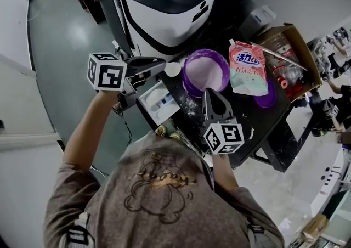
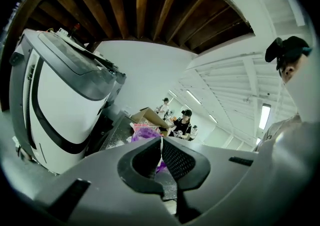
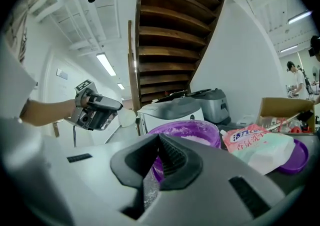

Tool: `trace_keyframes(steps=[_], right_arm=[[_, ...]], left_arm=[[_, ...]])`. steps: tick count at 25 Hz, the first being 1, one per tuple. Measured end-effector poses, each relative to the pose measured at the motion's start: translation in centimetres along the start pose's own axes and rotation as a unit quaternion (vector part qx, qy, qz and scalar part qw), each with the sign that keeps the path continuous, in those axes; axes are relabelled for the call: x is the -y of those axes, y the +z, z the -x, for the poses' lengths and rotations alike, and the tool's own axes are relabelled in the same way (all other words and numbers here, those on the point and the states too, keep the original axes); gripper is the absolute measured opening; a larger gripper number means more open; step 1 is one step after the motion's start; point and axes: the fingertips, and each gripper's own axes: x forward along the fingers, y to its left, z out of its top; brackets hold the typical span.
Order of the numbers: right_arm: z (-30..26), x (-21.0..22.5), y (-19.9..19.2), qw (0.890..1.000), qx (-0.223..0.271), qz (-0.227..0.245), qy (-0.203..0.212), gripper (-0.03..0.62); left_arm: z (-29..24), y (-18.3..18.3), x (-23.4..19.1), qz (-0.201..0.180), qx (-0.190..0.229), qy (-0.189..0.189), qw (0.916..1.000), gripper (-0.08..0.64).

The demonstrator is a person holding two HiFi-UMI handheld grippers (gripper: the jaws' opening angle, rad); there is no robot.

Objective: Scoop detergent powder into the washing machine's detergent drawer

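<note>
Black counter (image 1: 258,123), dusted with powder (image 1: 191,108), is standing on grey floor (image 1: 60,49), carrying a purple tub (image 1: 205,71); left tool (image 1: 163,65) is clenching a white scoop (image 1: 172,69), right tool (image 1: 211,94) is hovering clenched, empty.

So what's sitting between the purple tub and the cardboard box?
The pink detergent bag lies between the purple tub and the cardboard box, close beside the tub. The head view shows it most clearly.
</note>
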Motion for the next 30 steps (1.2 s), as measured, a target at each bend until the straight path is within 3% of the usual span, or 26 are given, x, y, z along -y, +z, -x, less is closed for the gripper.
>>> trace_keyframes(steps=[6, 11, 23, 30], right_arm=[[-0.6, -1.4, -0.5, 1.000, -0.004, -0.001, 0.017, 0.002], [-0.8, -2.0, -1.0, 1.000, -0.009, -0.001, 0.025, 0.002], [-0.6, -2.3, -1.8, 1.000, -0.015, -0.005, 0.021, 0.002], [-0.6, -2.7, -2.2, 1.000, -0.020, -0.006, 0.022, 0.002]], left_arm=[[2.4, -1.1, -1.3, 0.028, 0.052, 0.033, 0.9977, 0.023], [3.3, -2.8, -2.4, 0.038, 0.069, 0.063, 0.9949, 0.023], [4.5, -9.6, -6.9, 0.033, 0.056, 0.158, 0.9853, 0.023], [3.9, -12.9, -8.9, 0.015, 0.037, 0.193, 0.9804, 0.023]])
